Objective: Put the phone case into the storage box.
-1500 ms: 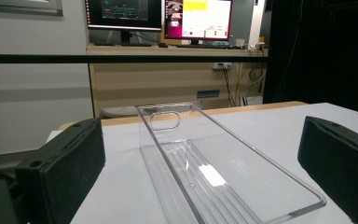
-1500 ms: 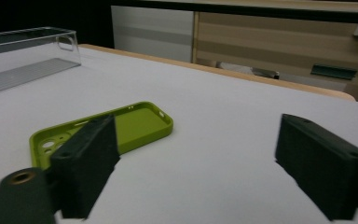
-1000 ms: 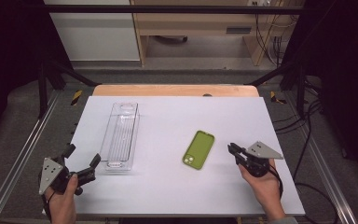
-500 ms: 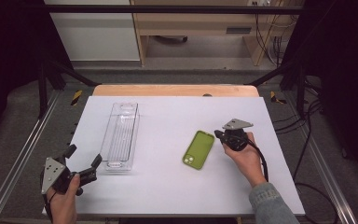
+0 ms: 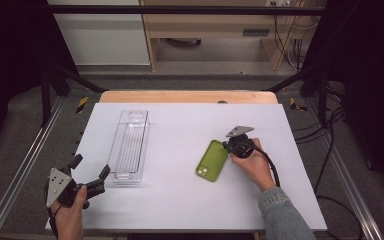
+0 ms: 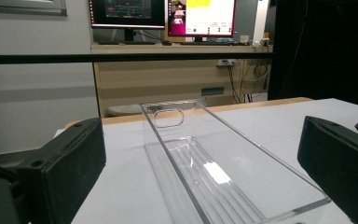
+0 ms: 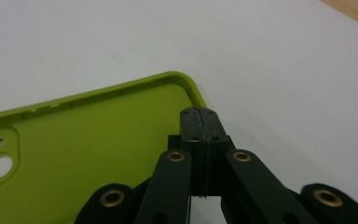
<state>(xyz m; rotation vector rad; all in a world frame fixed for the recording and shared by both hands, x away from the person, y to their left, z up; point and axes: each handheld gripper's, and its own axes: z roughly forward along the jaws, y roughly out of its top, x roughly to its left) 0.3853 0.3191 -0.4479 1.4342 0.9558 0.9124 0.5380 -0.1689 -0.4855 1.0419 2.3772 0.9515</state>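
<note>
Right gripper (image 5: pixel 228 145) at the far right corner of the green case (image 5: pixel 212 159); its fingers (image 7: pixel 200 128) pressed together, nothing between them, tips over the case's inner face near the rim. Case lies open side up, mid-desk (image 5: pixel 180 200), right of the clear tray (image 5: pixel 130 145). Left gripper (image 5: pixel 89 169) low at the near left, fingers (image 6: pixel 65 163) spread wide, tray's near end just ahead.

I see a white table top (image 5: pixel 180 125) with a wooden strip (image 5: pixel 187 96) along its far edge and a yellow-and-black clamp (image 5: pixel 82 103) just off its far left corner. Metal rails (image 5: pixel 25 165) run beside its left edge, and black cables (image 5: pixel 325 150) lie on the floor past its right edge. Beyond the far edge, a wooden desk (image 6: pixel 168 70) carries two lit monitors (image 6: pixel 127 11).
</note>
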